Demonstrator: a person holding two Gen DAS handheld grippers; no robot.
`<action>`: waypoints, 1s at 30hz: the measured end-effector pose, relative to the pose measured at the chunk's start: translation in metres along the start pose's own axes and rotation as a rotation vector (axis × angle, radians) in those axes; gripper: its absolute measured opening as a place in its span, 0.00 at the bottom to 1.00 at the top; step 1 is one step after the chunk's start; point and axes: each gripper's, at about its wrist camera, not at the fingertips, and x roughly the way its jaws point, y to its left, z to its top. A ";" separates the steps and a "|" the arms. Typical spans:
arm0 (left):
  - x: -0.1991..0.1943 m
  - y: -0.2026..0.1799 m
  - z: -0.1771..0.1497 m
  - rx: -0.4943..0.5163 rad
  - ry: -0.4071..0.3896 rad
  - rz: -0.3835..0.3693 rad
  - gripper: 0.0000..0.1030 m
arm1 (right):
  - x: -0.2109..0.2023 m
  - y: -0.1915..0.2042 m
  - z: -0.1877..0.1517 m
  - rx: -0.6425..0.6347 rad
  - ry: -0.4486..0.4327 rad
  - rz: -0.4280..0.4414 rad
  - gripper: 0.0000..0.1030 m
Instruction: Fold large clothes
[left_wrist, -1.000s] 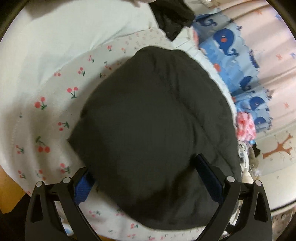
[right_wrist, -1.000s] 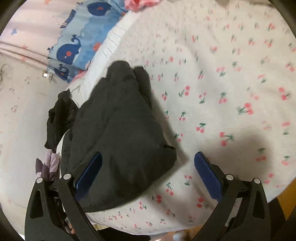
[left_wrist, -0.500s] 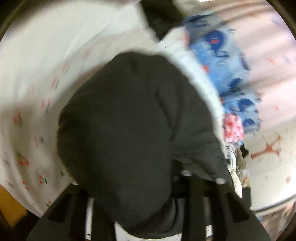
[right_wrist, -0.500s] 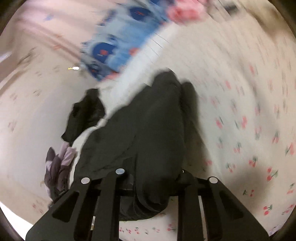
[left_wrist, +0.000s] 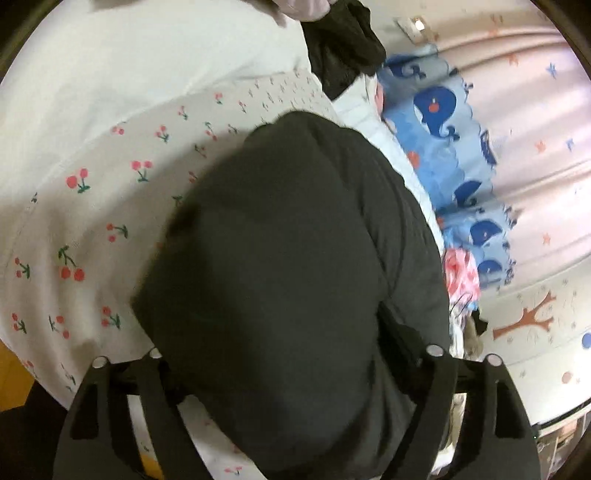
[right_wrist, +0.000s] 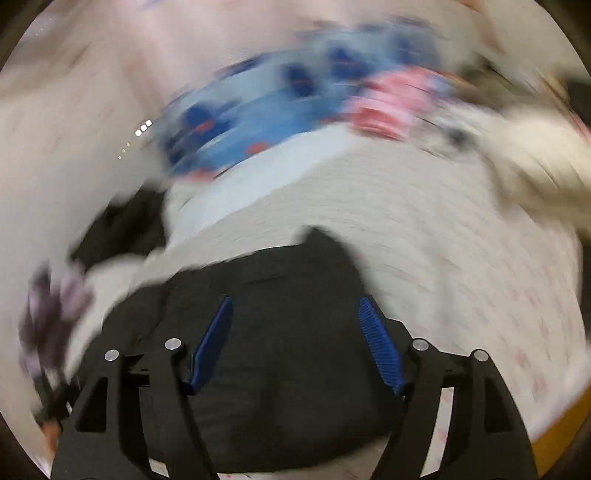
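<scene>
A dark grey folded garment lies on the cherry-print sheet. My left gripper sits at its near edge with jaws opening wide; the cloth bulges between and over the fingers and hides the pads. In the blurred right wrist view the same garment fills the lower middle. My right gripper hovers over it, jaws opening, with both blue pads bare and apart and nothing pinched between them.
A second black garment lies bunched at the far end, next to a white duvet. Blue whale-print fabric and a pink item lie along the bed's right side. A wooden surface shows beyond the sheet's near left edge.
Both grippers stood open, then closed on the dark garment half a second ago, and have now spread again. The right gripper has lifted and rolled, and its view is smeared.
</scene>
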 end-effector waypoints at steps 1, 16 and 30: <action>0.001 0.001 0.002 -0.008 -0.006 -0.003 0.82 | 0.016 0.030 0.006 -0.083 0.017 0.020 0.66; 0.017 -0.012 0.011 0.083 0.028 -0.140 0.47 | 0.124 0.139 -0.047 -0.369 0.182 -0.019 0.76; 0.014 -0.035 0.002 0.235 -0.044 -0.057 0.43 | 0.143 0.139 -0.099 -0.478 0.252 -0.026 0.80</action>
